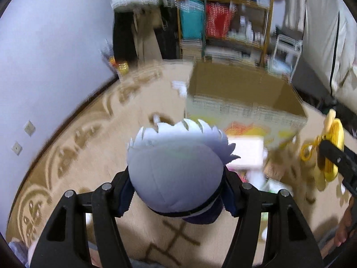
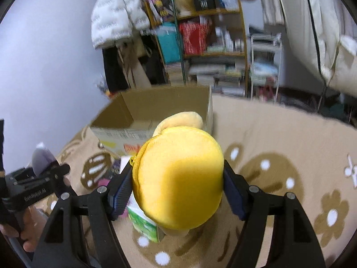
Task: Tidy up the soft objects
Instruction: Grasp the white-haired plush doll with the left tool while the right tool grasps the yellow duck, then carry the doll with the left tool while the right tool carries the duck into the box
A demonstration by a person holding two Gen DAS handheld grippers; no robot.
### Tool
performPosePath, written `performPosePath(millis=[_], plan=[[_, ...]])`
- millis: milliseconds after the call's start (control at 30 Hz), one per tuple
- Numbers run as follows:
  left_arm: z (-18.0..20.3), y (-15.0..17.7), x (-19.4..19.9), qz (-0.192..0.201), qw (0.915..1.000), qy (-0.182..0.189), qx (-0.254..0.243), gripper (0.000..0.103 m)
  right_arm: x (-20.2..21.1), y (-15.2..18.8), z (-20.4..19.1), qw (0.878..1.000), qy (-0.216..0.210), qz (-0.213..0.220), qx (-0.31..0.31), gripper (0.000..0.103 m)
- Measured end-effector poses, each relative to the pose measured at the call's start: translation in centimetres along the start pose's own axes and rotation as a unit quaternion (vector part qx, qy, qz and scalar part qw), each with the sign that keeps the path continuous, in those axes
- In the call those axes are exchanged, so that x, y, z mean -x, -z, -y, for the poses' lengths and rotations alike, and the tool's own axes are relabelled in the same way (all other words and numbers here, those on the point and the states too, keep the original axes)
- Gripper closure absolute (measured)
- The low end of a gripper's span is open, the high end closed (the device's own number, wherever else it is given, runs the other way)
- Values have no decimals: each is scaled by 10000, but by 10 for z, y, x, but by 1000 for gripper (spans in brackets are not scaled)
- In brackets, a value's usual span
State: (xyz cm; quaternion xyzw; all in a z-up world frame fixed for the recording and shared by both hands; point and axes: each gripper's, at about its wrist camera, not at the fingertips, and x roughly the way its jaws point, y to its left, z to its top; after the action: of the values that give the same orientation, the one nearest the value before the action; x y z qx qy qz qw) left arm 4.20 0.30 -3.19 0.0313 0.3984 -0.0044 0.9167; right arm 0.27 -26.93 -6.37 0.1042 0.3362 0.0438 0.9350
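left gripper (image 1: 176, 192) clamps a face-hidden grey plush (image 1: 176, 174), right gripper (image 2: 178, 189) a yellow plush (image 2: 180, 176).

Both wrist views angle down, close over carpet (image 1: 138, 120), sharing the cardboard box (image 2: 160, 102).

we've got a pale lilac spiky-haired plush (image 1: 176, 174) pinched off the rug, round yellow zippered plush (image 2: 180, 178) squeezed likewise, open cardboard box (image 1: 243, 96) behind
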Motion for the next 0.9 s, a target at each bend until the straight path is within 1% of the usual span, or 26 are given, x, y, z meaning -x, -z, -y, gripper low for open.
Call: performPosePath(millis=[67, 133, 200, 267, 367, 533, 633, 700, 767, 900], plan=[[2, -10, 20, 524, 9986, -72, 4, 39, 9, -6, -6, 9995, 40, 279, 143, 26], [5, -18, 36, 930, 9956, -87, -10, 39, 16, -13, -9, 9985, 70, 468, 278, 26], [7, -27, 44, 1192, 9929, 9, -39, 39, 15, -17, -13, 9978, 63, 551, 357, 26], [12, -36, 48, 1344, 9908, 75, -126, 39, 13, -23, -16, 9971, 59, 633, 420, 26], [22, -49, 52, 1553, 9875, 52, -280, 39, 9, -30, -21, 9960, 43, 720, 535, 26], [32, -73, 42, 1867, 9813, 18, -461, 39, 2, -42, -26, 9934, 93, 888, 723, 26], [38, -86, 28, 1942, 9799, 31, -456, 39, -7, -50, -24, 9931, 94, 916, 733, 26], [42, -92, 20, 1998, 9786, -31, -495, 39, -10, -52, -23, 9927, 140, 938, 745, 26], [47, -95, 12, 2029, 9775, -74, -574, 38, -20, -60, -21, 9926, 161, 955, 738, 26], [54, -99, -3, 2007, 9779, -6, -584, 38, -38, -73, -14, 9932, 158, 947, 653, 26]])
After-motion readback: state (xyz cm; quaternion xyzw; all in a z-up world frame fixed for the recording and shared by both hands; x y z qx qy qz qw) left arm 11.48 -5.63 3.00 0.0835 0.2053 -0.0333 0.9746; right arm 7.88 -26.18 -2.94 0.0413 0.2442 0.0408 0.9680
